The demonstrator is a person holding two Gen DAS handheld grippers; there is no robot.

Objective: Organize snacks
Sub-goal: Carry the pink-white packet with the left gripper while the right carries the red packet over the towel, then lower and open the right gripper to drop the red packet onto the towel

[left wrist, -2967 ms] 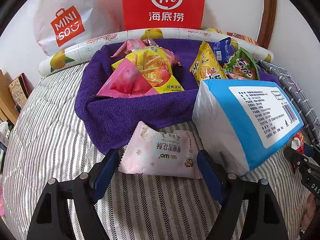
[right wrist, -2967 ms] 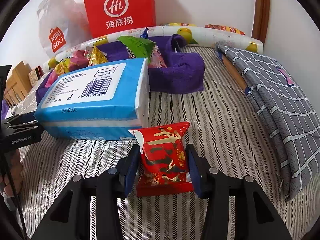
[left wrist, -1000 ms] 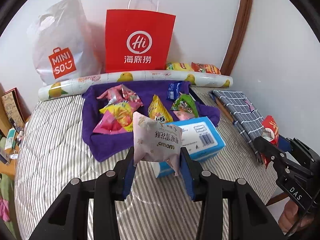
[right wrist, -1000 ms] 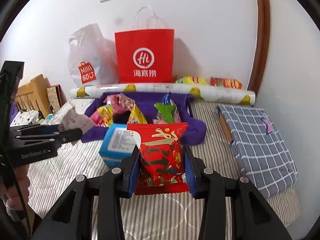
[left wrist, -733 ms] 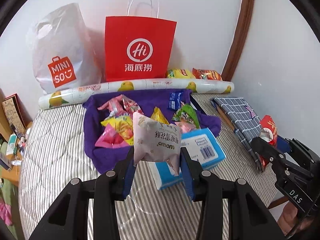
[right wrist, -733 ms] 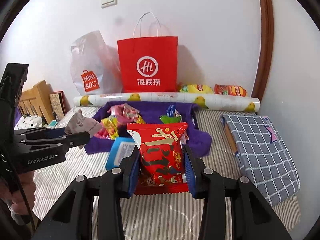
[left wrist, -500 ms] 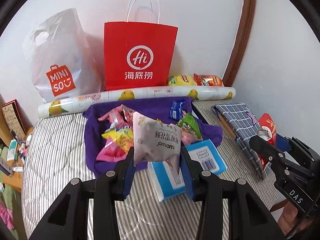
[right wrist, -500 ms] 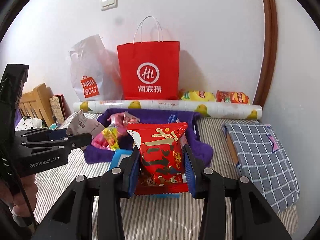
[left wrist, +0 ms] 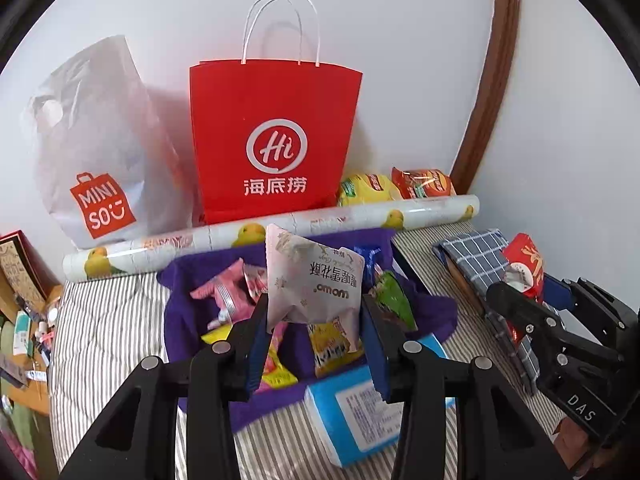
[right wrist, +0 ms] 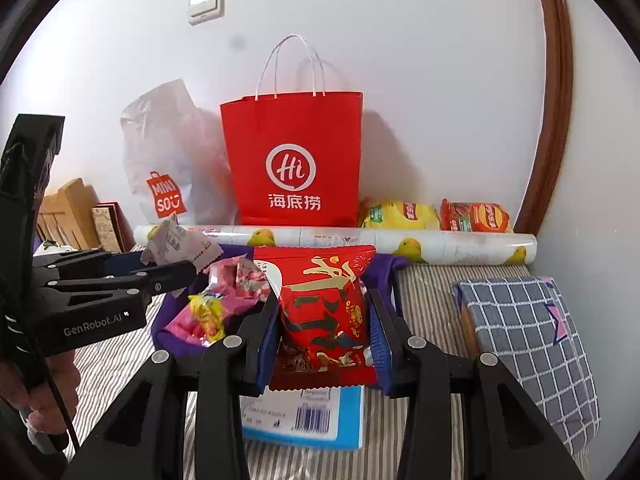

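Left gripper (left wrist: 314,322) of mine clamps the pale pink snack packet (left wrist: 314,288); right gripper (right wrist: 322,322) clamps the red snack packet (right wrist: 324,316). Both hang in free air above the purple towel (left wrist: 192,276), short of the red bag (left wrist: 276,140) at the bed's wall edge.

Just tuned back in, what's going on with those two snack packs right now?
A person holds both off the bed. The left hand-held gripper is shut on the pale pink snack packet; the right hand-held gripper is shut on the red snack packet. Both face the red paper bag at the wall. More snacks lie on the purple towel below, beside a blue tissue pack.
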